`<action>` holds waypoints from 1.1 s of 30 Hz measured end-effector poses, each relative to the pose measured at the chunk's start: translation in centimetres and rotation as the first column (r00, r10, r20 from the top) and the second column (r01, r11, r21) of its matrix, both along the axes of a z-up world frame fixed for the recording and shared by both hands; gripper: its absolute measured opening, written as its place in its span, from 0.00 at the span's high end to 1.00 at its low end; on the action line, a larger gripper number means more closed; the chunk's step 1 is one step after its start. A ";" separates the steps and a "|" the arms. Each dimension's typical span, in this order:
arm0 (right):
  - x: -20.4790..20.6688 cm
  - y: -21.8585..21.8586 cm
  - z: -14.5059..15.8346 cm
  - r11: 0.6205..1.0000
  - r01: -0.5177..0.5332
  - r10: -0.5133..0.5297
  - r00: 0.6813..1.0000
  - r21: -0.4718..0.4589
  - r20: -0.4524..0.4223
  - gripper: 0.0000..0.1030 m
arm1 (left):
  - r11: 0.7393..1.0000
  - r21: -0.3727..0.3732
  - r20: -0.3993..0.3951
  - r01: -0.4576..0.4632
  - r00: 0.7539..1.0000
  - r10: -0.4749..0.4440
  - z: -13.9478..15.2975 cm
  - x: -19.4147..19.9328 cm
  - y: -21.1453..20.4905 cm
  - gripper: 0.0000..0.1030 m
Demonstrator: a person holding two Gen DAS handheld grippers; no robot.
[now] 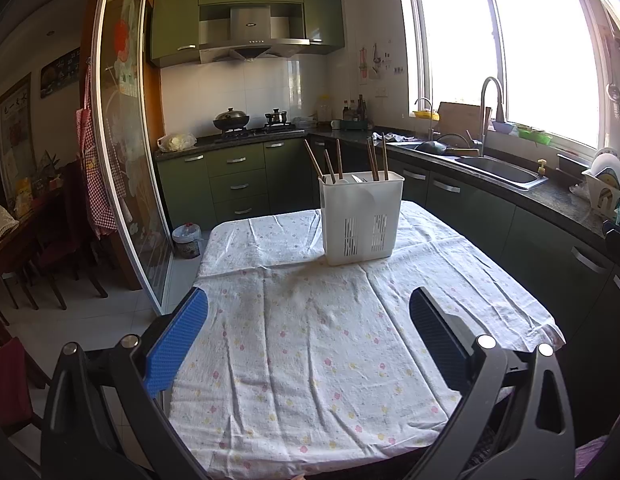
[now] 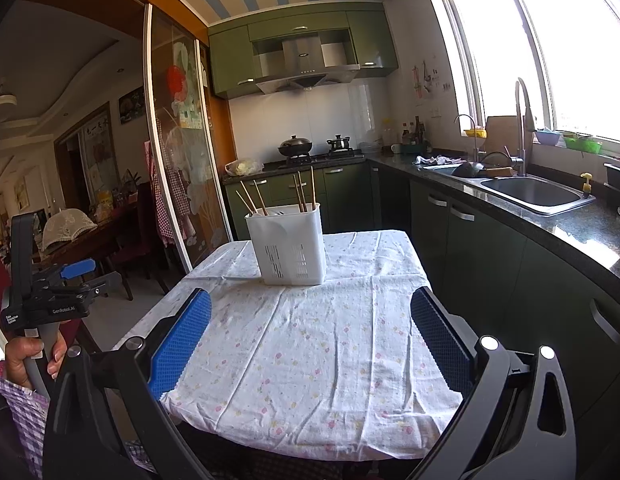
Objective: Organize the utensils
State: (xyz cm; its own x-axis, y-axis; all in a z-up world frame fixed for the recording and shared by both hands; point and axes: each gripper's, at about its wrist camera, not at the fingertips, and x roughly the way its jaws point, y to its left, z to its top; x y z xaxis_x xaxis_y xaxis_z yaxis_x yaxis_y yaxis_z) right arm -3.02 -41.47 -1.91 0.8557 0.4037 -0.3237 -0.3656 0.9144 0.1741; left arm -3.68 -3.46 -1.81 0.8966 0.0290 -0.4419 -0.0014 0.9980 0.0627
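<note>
The white utensil holder stands upright on the far half of the surface, a bit right of the middle in the left wrist view. Brown chopsticks poke out of its top, some leaning left, some nearly straight. Something pale lies in the top too, but it is too small to tell what it is. No loose utensils show on the flowery cloth.

The left tool is wide open and holds nothing. The right tool is wide open too, with nothing between its blue pads. Both hang over the near end of the surface, well apart from the holder. In the right wrist view, at the lower left of the frame, a hand grips the handle of the left tool.

What could go wrong? The holder looks light and tall, so a bump near its top could tip it over and spill the chopsticks. The chopsticks are thin and lean different ways, so a tool closing on one could push the others or let it slip out. The cloth is wrinkled and hangs over the edges, so a tool dragging on it could pull it and slide the holder. The bright window at the upper right of the frame could make thin sticks hard to see.
</note>
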 end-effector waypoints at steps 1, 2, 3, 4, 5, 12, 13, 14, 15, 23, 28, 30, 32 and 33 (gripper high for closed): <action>0.0 0.0 0.0 1.000 0.001 -0.001 1.000 0.000 0.000 0.04 | 1.000 0.002 0.000 -0.002 1.000 0.002 0.0 0.0 0.0 0.07; 0.0 0.0 0.0 1.000 0.001 -0.001 1.000 0.001 0.000 0.04 | 1.000 0.002 0.000 -0.002 1.000 0.002 0.0 0.0 0.0 0.07; 0.0 0.0 0.0 1.000 0.000 0.000 1.000 0.002 0.000 0.04 | 1.000 0.003 0.000 -0.003 1.000 0.003 0.0 0.0 0.0 0.07; 0.0 0.0 0.0 1.000 -0.001 0.001 1.000 0.002 -0.001 0.04 | 1.000 0.002 0.000 -0.002 1.000 0.002 0.0 0.0 0.0 0.07; 0.0 0.1 0.0 1.000 -0.001 0.001 1.000 0.002 -0.001 0.04 | 1.000 0.002 0.000 -0.002 1.000 0.002 0.0 0.0 0.0 0.07; 0.1 0.2 -0.1 1.000 -0.002 0.002 1.000 0.002 -0.003 0.04 | 1.000 0.001 -0.002 0.000 1.000 0.000 0.0 0.0 0.0 0.07; 0.1 0.1 0.0 1.000 -0.001 0.001 1.000 0.003 -0.002 0.04 | 1.000 0.001 -0.001 -0.001 1.000 0.001 0.0 0.0 0.0 0.07; 0.1 0.1 -0.1 1.000 -0.001 0.001 1.000 0.003 -0.003 0.04 | 1.000 0.000 -0.001 -0.002 1.000 0.002 0.0 0.1 0.1 0.07; 0.1 0.2 -0.1 1.000 -0.002 0.002 1.000 0.002 -0.004 0.04 | 1.000 0.001 0.000 -0.002 1.000 0.002 0.0 0.1 0.1 0.07; 0.2 0.1 -0.2 1.000 -0.003 0.003 1.000 0.002 -0.006 0.04 | 1.000 0.013 0.004 -0.008 1.000 0.008 0.4 0.1 0.2 0.07; 0.2 0.2 -0.2 1.000 -0.003 0.003 1.000 0.002 -0.007 0.04 | 1.000 0.014 0.005 -0.008 1.000 0.008 0.4 0.1 0.3 0.07; 0.2 0.2 -0.4 1.000 -0.003 0.003 1.000 0.000 -0.010 0.04 | 1.000 0.012 0.004 -0.006 1.000 0.006 0.4 0.1 0.3 0.07; 0.3 0.3 -0.6 1.000 -0.003 0.003 1.000 -0.001 -0.014 0.04 | 1.000 0.008 0.004 -0.003 1.000 0.003 0.3 0.1 0.3 0.07; 0.4 0.3 -0.7 1.000 -0.003 0.003 1.000 -0.001 -0.015 0.04 | 1.000 0.005 0.004 -0.002 1.000 0.002 0.3 0.1 0.3 0.07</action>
